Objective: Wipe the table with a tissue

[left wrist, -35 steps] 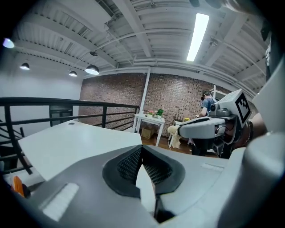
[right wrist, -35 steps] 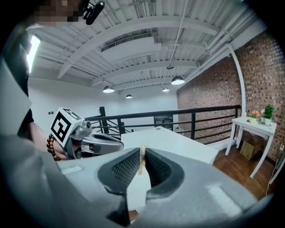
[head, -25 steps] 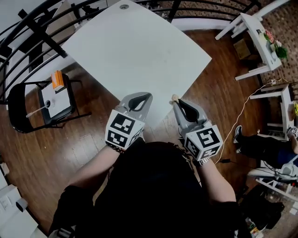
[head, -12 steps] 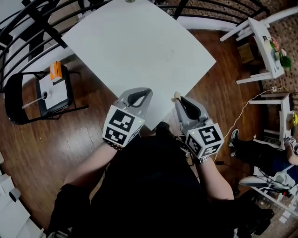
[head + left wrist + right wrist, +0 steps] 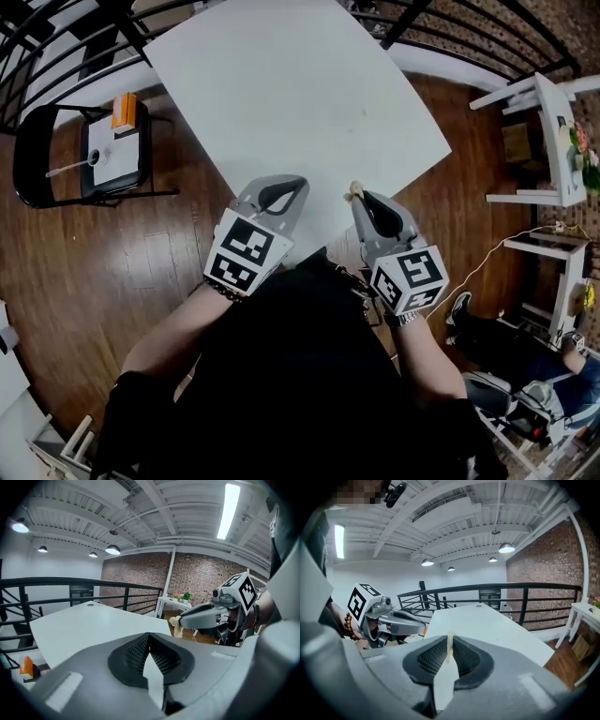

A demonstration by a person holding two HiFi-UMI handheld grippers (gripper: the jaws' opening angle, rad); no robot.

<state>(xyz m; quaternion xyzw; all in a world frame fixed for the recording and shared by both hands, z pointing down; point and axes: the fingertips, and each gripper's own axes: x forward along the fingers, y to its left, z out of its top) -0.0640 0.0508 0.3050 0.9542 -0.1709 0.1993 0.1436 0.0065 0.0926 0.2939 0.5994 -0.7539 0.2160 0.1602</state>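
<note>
Dark wood floor (image 5: 122, 272) all round, black railing (image 5: 56, 47) along the far side, and my big white worktop (image 5: 309, 94) sitting at an angle so its near corner points at me. Brick wall (image 5: 201, 581) shows up past the railing in the left gripper view.

I've got both tongs side by side over that near corner, tips pointing away from me. Left tongs (image 5: 279, 192) are clenched with nothing in them: the mesh pads meet at the tip. Right tongs (image 5: 359, 199) are clamped on the tissue (image 5: 353, 194). It's a little beige wad poking out past the tip, and in the right gripper view you can see a thin strip of it squeezed between the pads. The tissue is near the worktop's right-hand edge, close to the corner. Honestly I can't tell whether it's touching the surface or just hanging above it; the angle's rubbish for that.

Off to my left there's a black chair (image 5: 37, 150) with a white board on the seat and something orange (image 5: 123, 110) on top. On the right stand a couple of small white side tables (image 5: 539, 141), well apart from the worktop.
</note>
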